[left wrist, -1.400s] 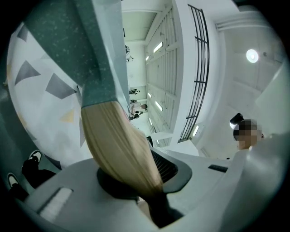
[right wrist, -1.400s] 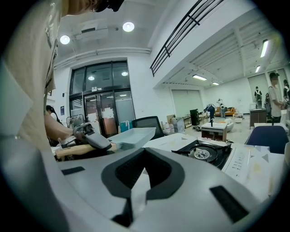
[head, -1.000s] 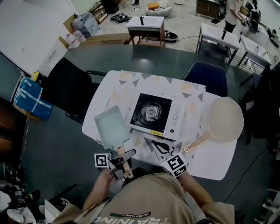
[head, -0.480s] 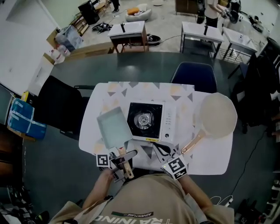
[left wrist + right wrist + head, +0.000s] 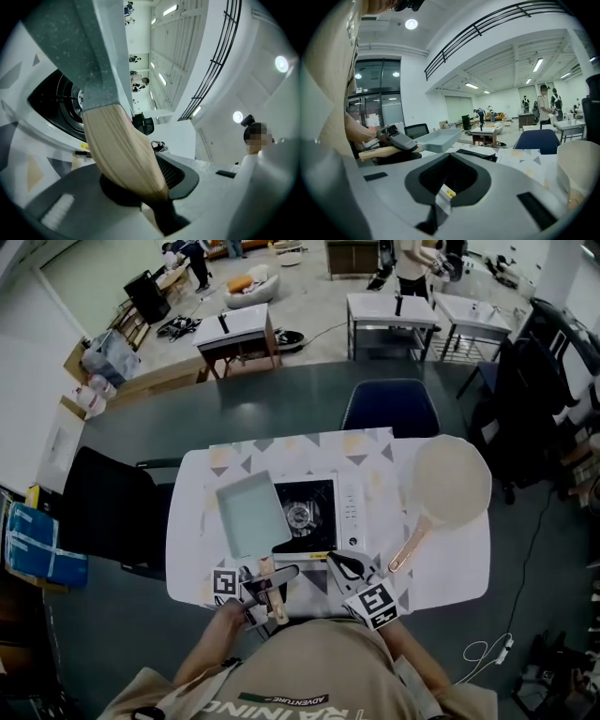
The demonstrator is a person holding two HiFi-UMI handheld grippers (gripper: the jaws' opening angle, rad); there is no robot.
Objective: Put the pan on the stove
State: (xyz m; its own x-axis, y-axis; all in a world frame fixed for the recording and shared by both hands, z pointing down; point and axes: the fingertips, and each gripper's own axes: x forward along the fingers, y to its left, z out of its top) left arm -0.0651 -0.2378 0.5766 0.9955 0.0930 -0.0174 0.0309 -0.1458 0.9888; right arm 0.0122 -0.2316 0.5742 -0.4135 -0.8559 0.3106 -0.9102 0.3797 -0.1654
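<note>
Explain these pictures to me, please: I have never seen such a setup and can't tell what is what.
There is no robot here. A person at a table holds a hand tool with two jaws in each hand. The head view comes from a camera on the person's head, looking down. The other two come from cameras riding on the tools, each looking along its own jaws. On the table lie a small stove and, to its right, a round cream pan. The left gripper is shut on the wooden handle of a rectangular grey pan, held in the air partly over the stove's left side. The right gripper hangs near the stove's front edge, jaws together with nothing between them. The cubes with black-and-white squares belong to the grippers.
</note>
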